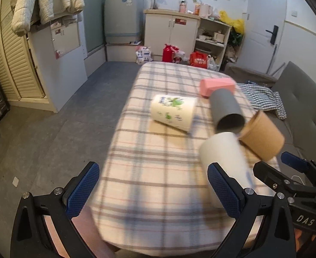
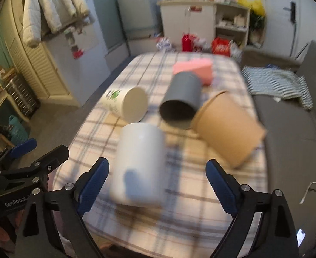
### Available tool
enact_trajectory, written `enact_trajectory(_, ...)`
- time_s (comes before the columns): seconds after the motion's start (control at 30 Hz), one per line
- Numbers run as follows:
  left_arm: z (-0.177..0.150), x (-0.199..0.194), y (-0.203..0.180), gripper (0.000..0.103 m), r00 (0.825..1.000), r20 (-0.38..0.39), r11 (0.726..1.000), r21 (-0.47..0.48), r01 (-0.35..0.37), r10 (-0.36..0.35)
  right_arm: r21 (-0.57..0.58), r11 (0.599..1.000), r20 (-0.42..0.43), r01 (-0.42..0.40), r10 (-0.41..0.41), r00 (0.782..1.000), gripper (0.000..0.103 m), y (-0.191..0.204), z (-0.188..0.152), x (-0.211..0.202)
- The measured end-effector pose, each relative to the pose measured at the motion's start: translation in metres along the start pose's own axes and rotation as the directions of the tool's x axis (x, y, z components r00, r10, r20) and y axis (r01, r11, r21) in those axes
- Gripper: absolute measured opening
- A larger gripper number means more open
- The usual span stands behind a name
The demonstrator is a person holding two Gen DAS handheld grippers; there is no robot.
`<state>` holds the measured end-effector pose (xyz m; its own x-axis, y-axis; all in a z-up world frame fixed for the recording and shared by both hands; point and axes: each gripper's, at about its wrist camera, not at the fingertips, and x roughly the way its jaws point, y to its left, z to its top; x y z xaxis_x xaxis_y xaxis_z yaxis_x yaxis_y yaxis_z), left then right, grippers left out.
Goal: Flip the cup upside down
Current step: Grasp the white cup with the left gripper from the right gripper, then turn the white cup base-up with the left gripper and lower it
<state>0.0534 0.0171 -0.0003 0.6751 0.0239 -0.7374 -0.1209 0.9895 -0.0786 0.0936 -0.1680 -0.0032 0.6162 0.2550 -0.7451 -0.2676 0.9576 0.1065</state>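
Two views from hand-held tongs are looking down a table (image 1: 149, 150) covered in a checked cloth, with four cups lying on their sides.

In the left view, the left tongs (image 1: 151, 190) are standing wide apart with nothing between them, framing bare cloth at the bottom centre. A printed white cup (image 1: 173, 112) is lying in the middle of the frame. To its right, a grey cup (image 1: 225, 107) is pointing its open mouth toward the camera, with a pink box (image 1: 217, 86) behind it. At lower right, a plain white cup (image 1: 224, 159) is lying just past the right-hand finger, outside the gap. A brown paper cup (image 1: 262, 137) is lying at far right, touching or nearly touching the plain white cup.

In the right view, the right tongs (image 2: 158, 185) are also standing wide apart and holding nothing. The plain white cup (image 2: 139, 165), blurred, is lying at bottom centre, directly ahead and partly between the fingers, closer to the left-hand one. Its long axis is running roughly away from the camera, along the fingers. The printed white cup (image 2: 127, 104), grey cup (image 2: 182, 99) and brown paper cup (image 2: 228, 129) are lying farther up the frame, left to right.

Judging from this, the right tongs are nearer the plain white cup, if that is the one to flip. The fingers could close across its sides.
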Motion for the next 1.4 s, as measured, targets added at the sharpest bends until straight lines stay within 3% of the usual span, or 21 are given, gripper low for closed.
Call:
enact_trajectory(0.1, -0.003, -0.001, -0.021, 0.103, 1.0, -0.001, 1.0, 0.02, 0.02, -0.02, 0.036, 0.997, 0.052, 0.069, -0.071, 0.996, 0.097, -0.022, -0.01, -0.012)
enact_trajectory(0.4, -0.018, 0.012, -0.081, 0.103, 0.996, -0.043, 0.988, 0.132, 0.078, -0.073, 0.211, 0.966, 0.158, 0.147, -0.182, 0.971, 0.097, -0.089, -0.026, -0.041)
enact_trajectory(0.57, -0.027, 0.031, -0.097, 0.103, 0.993, -0.091, 0.985, 0.153, 0.083, -0.069, 0.258, 0.955, 0.162, 0.146, -0.191, 0.968, 0.097, -0.108, -0.031, -0.038)
enact_trajectory(0.77, -0.034, 0.062, -0.094, 0.101, 0.98, -0.175, 0.989, 0.091, 0.113, -0.096, 0.246, 0.958, 0.138, 0.147, -0.184, 0.973, 0.097, -0.111, -0.033, -0.023)
enact_trajectory(0.8, -0.035, 0.066, -0.092, 0.099, 0.977, -0.188, 0.99, 0.077, 0.122, -0.106, 0.244, 0.958, 0.135, 0.147, -0.184, 0.974, 0.097, -0.111, -0.032, -0.02)
enact_trajectory(0.93, -0.037, 0.07, -0.092, 0.074, 0.961, -0.227, 0.981, 0.076, 0.179, -0.158, 0.246, 0.959, 0.122, 0.142, -0.177, 0.977, 0.097, -0.111, -0.032, -0.014)
enact_trajectory(1.17, -0.03, 0.055, -0.09, 0.074, 0.967, -0.215, 0.975, 0.143, 0.172, -0.139, 0.238, 0.962, 0.128, 0.135, -0.169, 0.977, 0.097, -0.105, -0.029, -0.011)
enact_trajectory(1.3, -0.02, 0.037, -0.091, 0.074, 0.983, -0.157, 0.962, 0.24, 0.132, -0.095, 0.227, 0.964, 0.13, 0.139, -0.172, 0.977, 0.097, -0.1, -0.029, -0.01)
enact_trajectory(1.4, -0.008, 0.029, -0.086, 0.073, 0.988, -0.123, 0.96, 0.253, 0.119, -0.09, 0.217, 0.966, 0.131, 0.142, -0.173, 0.976, 0.097, -0.097, -0.028, -0.01)
